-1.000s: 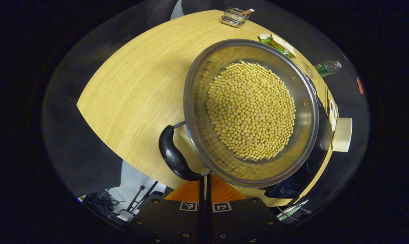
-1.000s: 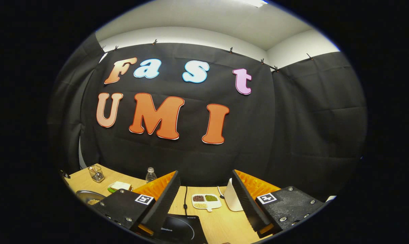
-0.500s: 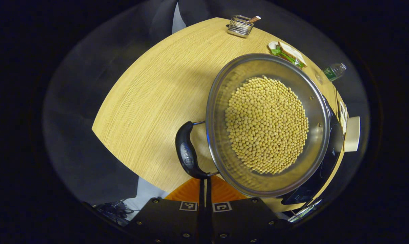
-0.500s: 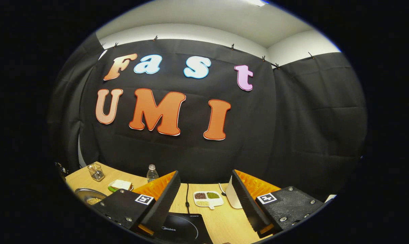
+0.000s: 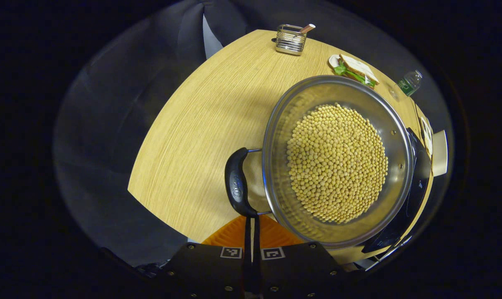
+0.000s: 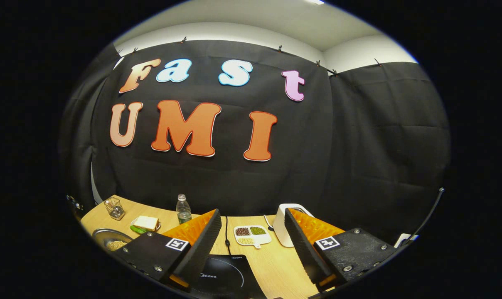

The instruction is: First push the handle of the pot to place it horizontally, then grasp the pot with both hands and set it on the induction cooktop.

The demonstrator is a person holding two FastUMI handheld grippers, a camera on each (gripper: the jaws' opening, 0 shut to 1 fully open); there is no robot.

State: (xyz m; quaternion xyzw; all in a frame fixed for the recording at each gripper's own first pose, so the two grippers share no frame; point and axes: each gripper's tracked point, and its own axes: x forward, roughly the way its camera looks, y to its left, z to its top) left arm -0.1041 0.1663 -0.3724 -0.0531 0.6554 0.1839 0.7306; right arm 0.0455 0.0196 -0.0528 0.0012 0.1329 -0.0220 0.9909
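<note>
In the left gripper view we look down on the wooden table [image 5: 201,124], which spreads across the middle and left of the frame. On it, right of centre, stands the steel pot [image 5: 276,166], its floor covered with soybeans [image 5: 337,162]. The black induction cooktop [image 5: 413,195] peeks out from under the pot's right rim at the frame's right edge, so the pot appears to sit just beside it, perhaps overlapping; we cannot tell which. The pot's black side handle [image 5: 236,187] curves at lower centre. Our left gripper [image 5: 251,232] has its fingers pressed together, their tips right at the handle's lower end; whether they touch it we cannot tell.

In the right gripper view our right gripper [image 6: 251,243] hovers with fingers spread wide and nothing between them, above the cooktop at the bottom of the frame.

We judge the handle push is the step in hand. To do it well, we would keep the closed tips low against the handle, push steadily along its swing, and avoid shoving the whole pot and spilling beans.
</note>
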